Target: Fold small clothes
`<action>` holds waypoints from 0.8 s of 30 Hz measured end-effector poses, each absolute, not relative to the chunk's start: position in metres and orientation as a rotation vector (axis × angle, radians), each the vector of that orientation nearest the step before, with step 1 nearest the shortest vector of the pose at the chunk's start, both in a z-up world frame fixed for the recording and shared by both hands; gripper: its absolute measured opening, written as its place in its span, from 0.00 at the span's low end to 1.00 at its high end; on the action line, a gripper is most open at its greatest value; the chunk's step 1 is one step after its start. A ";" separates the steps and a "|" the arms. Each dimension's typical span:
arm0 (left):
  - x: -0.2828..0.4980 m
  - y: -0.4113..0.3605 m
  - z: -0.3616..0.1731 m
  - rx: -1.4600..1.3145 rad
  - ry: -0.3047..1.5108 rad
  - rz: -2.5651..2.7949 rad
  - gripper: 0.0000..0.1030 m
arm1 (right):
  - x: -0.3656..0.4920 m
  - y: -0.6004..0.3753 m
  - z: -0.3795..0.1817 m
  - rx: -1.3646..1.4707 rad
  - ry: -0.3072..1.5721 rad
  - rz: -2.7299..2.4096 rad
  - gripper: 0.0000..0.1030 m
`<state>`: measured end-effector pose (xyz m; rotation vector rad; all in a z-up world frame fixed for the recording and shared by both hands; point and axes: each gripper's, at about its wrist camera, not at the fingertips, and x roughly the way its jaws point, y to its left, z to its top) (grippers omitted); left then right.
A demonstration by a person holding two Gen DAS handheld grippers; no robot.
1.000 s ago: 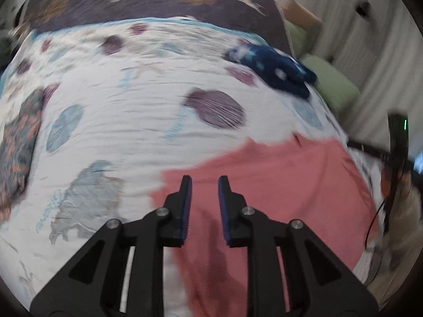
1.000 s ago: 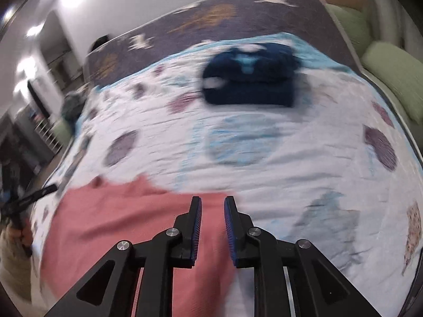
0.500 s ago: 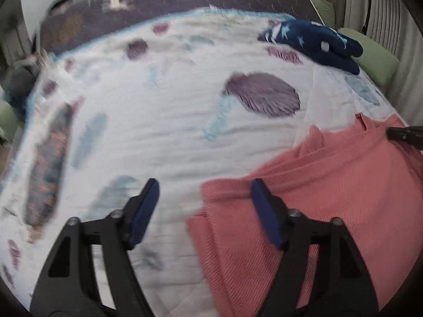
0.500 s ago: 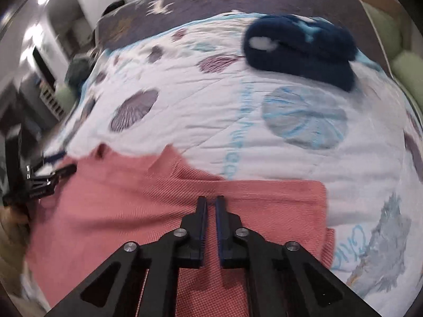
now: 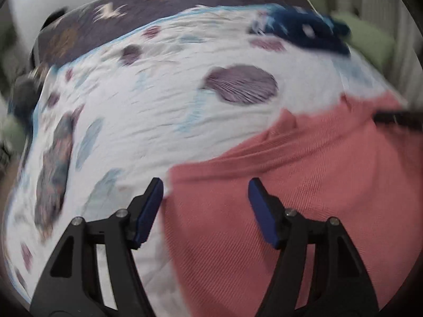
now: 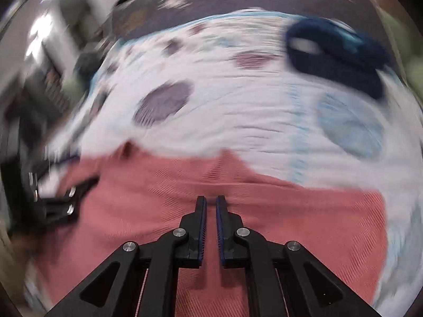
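Coral ribbed garment [image 5: 304,185]; white shell-print bedspread [image 5: 164,111]

- The right wrist view is smeared all over, so the navy garment [image 6: 335,52] up the bed [image 6: 238,111] is just a dark blob.
- The pink garment [image 5: 304,185] runs off the bottom and right edges of the left wrist view, so no idea how it's shaped overall.
- The right gripper [image 6: 210,203] has a slit between its jaws, opening a bit; can't tell if any cloth's pinched in there.
- The left gripper [image 6: 66,198] in the right wrist view is a blurry black shape, mostly cut off.
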<state>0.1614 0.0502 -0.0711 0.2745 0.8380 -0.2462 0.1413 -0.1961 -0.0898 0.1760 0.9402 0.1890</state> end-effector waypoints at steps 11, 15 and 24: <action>0.069 0.047 -0.066 0.145 0.866 -0.440 0.68 | 0.026 -0.205 -0.077 0.392 0.925 0.414 0.14; 0.068 0.047 -0.088 0.156 0.894 -0.306 0.70 | 0.020 -0.201 -0.108 0.431 0.985 0.315 0.12; 0.039 0.114 -0.074 0.010 0.906 -0.259 0.70 | -0.037 -0.211 -0.094 0.412 0.921 0.219 0.17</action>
